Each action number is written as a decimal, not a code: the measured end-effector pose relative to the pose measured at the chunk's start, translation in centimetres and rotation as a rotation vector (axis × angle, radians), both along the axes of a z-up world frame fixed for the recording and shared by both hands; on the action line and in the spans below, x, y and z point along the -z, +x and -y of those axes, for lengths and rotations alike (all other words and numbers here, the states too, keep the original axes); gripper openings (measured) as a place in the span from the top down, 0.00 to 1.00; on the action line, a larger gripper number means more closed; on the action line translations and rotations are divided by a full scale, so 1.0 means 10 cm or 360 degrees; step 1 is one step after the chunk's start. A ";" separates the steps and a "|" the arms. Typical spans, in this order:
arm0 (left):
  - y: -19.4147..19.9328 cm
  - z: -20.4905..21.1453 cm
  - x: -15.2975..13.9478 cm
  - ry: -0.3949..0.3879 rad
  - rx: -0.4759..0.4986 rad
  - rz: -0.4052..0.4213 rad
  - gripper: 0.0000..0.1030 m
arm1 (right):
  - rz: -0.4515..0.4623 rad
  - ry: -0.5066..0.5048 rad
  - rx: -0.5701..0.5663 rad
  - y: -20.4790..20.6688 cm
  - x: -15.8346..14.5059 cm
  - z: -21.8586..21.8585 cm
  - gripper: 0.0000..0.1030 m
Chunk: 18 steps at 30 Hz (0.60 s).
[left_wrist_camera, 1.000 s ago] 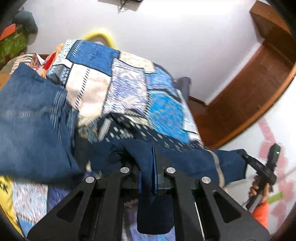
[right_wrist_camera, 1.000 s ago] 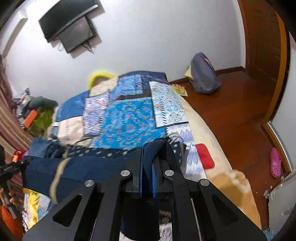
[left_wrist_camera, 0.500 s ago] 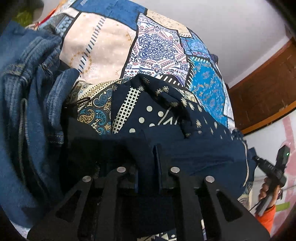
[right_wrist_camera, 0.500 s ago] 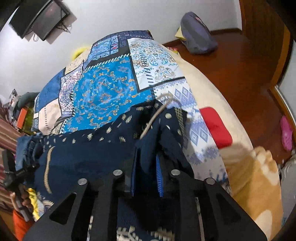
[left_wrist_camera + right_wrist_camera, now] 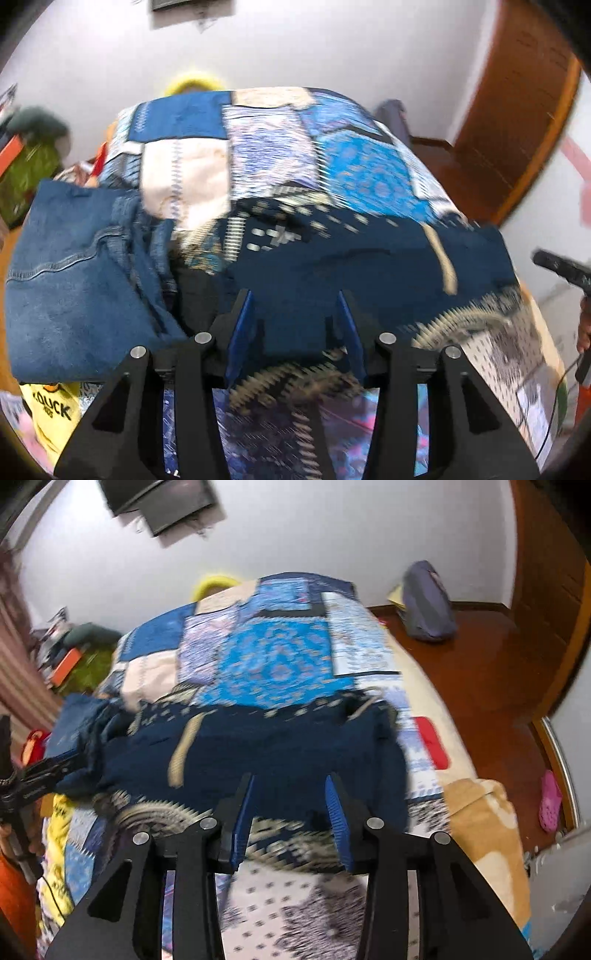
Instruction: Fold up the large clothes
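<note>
We see a dark navy garment (image 5: 369, 266) lying folded across the middle of both frames, on a bed covered by a blue patchwork quilt (image 5: 280, 155). A pale stripe runs down the garment, right of centre in the left wrist view and left of centre in the right wrist view.

At the bottom centre of the left wrist view, our left gripper (image 5: 295, 314) has its jaws opening, the blue pads standing apart. The garment's near edge shows in the gap between them, but the pads do not press on it.

At the bottom centre of the right wrist view, our right gripper (image 5: 290, 799) is likewise opening, and the navy cloth shows between its pads without being pinched.

A pair of blue jeans (image 5: 81, 273) lies at the left of the left wrist view, just beside the garment. A grey bag (image 5: 428, 602) rests on the wooden floor at the upper right of the right wrist view. Both frames are blurred.
</note>
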<state>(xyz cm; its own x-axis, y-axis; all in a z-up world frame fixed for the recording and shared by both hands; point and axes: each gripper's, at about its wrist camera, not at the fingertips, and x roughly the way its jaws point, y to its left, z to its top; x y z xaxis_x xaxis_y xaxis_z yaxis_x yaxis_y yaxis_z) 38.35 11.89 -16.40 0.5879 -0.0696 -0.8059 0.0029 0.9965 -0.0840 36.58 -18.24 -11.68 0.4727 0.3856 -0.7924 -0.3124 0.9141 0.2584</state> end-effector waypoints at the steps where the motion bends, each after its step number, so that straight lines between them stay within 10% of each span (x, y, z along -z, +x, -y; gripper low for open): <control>1: -0.02 0.08 0.01 0.0002 0.0028 0.0000 0.56 | -0.0008 0.0005 -0.0032 -0.05 0.03 -0.07 0.66; 18: 0.13 0.58 0.70 0.0082 0.0112 -0.0065 0.47 | -0.0165 -0.0119 -0.0128 0.04 0.78 -0.79 0.66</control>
